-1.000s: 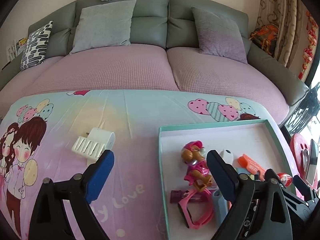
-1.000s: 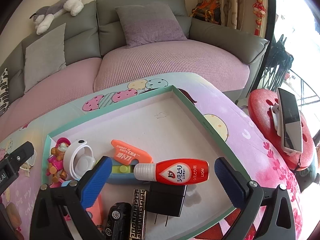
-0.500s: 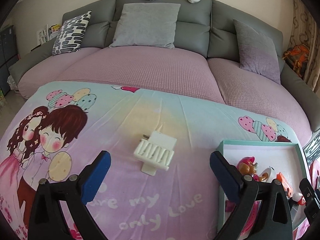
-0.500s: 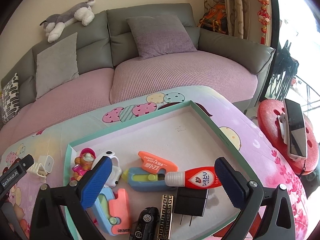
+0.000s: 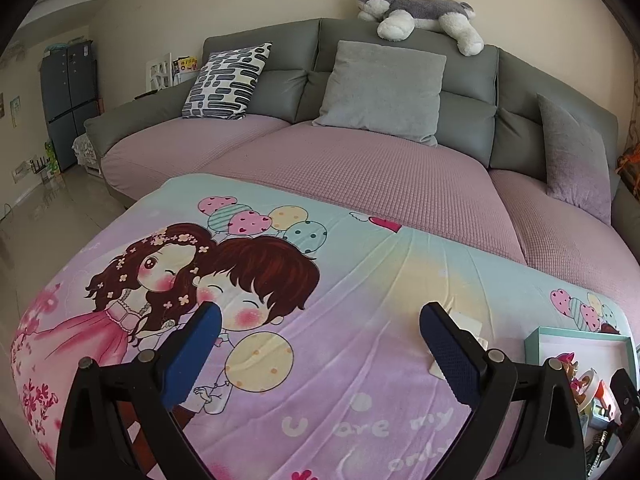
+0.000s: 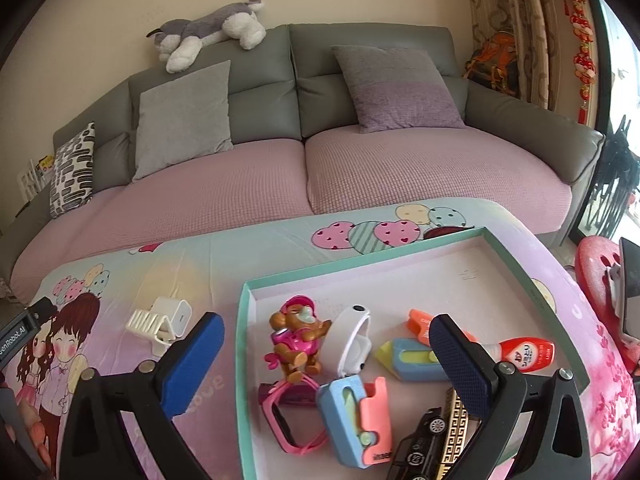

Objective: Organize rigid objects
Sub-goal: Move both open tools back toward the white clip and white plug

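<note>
grey sofa (image 5: 400, 92) behind cartoon tablecloth (image 5: 360, 320) with teal tray (image 6: 532, 280); both grippers' jaws wide, empty.

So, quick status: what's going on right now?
Both jaws open, empty. White charger alone on blanket, outside tray. Nothing blocking it.

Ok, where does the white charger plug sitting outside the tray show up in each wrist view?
Left wrist: white charger plug at lower right, mostly hidden behind the gripper's right-hand finger.
Right wrist: lower left, in full view on the cartoon cloth, left of the teal tray.
Shared landmark: the plush husky on the sofa back.
</note>
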Motion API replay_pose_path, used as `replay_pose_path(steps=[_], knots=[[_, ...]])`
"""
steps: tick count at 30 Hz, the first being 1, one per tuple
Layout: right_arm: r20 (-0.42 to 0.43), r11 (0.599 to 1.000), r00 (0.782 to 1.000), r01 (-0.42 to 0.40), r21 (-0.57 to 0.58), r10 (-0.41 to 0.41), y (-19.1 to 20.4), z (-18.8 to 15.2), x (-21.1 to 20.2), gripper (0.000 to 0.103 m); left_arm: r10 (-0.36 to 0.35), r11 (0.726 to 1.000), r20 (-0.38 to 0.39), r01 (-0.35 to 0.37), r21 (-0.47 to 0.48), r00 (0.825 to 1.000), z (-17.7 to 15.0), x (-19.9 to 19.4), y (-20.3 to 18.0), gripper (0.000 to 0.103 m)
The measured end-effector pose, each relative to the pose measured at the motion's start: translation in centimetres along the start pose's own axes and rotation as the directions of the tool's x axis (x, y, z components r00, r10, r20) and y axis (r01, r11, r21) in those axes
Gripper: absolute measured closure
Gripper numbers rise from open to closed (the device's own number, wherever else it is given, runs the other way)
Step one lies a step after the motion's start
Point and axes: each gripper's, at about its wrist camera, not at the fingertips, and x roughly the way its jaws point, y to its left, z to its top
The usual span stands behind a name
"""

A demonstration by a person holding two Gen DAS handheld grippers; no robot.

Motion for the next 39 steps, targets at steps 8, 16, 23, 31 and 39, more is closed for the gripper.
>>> replay_pose_path(steps=[8,16,23,31,39], knots=[[-0.028,0.996,0.998,-0.065,-0.061,0.063,4.2,-0.9,0.6,0.000,0.003,0.999,-0.037,-0.005,-0.034,0.999,-0.3,0.3,2.8,0.004],[-0.061,0.989,0.994,-0.100,-0.106,0.094,6.5,-1.7,1.6,0.000,-0.023,0.998,-0.102,0.018,-0.053,0.994,-1.0,2.3,3.5,0.004],[-0.083,0.991,0.992,-0.098,-0.095,0.091,6.4,-2.0,2.4,0.000,-0.110,0.994,-0.151,0.112,0.000,0.982,-1.8,4.5,0.5,0.004],[-0.069,0.996,0.995,-0.076,-0.039,0.074,4.7,-1.6,2.4,0.000,-0.222,0.965,-0.196,0.244,0.092,0.955,-2.7,6.1,-4.0,0.004],[-0.070,0.998,0.996,-0.060,0.000,0.060,3.4,-1.3,2.4,0.000,-0.283,0.929,-0.202,0.320,0.186,0.938,-3.2,6.2,-7.1,0.004]])
